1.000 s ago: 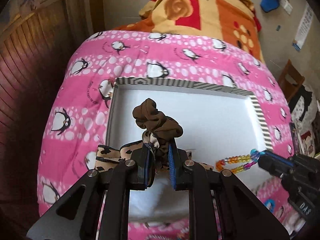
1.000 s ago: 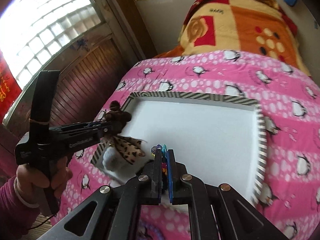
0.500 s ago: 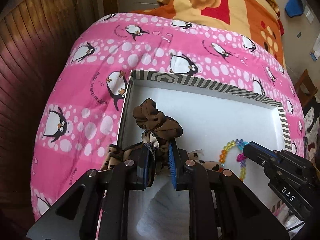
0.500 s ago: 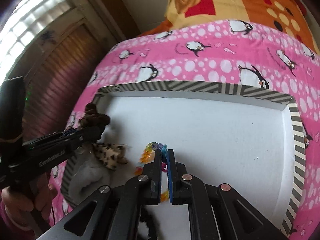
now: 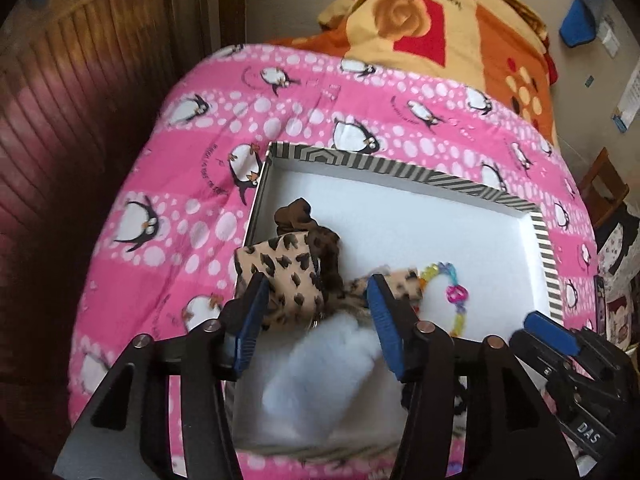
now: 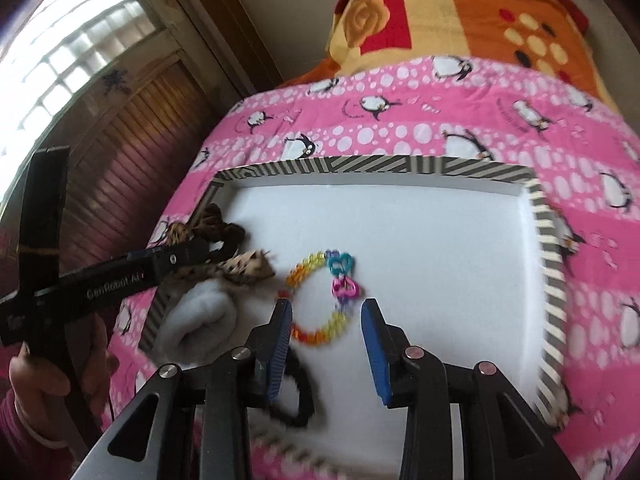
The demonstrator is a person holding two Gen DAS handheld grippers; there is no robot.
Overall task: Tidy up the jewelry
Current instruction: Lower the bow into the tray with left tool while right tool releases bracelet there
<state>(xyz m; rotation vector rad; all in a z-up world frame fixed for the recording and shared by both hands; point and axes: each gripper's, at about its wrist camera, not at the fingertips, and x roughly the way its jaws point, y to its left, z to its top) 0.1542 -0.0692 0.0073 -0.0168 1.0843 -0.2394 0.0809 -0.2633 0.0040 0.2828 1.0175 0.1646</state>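
Observation:
A white tray with a striped rim (image 5: 400,168) (image 6: 360,166) lies on the pink penguin blanket. A leopard-print and brown hair tie (image 5: 294,268) (image 6: 224,236) lies at the tray's left edge. My left gripper (image 5: 316,292) is open just above it, holding nothing. A rainbow bead bracelet with pink and blue charms (image 6: 320,300) (image 5: 450,292) lies flat in the tray. My right gripper (image 6: 326,316) is open over it, empty. A black hair tie (image 6: 298,396) lies under the right gripper's left finger.
A white fluffy item (image 5: 320,368) (image 6: 200,320) lies at the tray's near left corner. A folded orange and yellow blanket (image 5: 440,28) sits behind. A wooden panelled wall (image 5: 80,80) stands left and a wooden chair (image 5: 604,188) right.
Both grippers have opened. The left one let go of the hair tie, which now lies in the tray. The right one let go of the bracelet, now flat in the tray.

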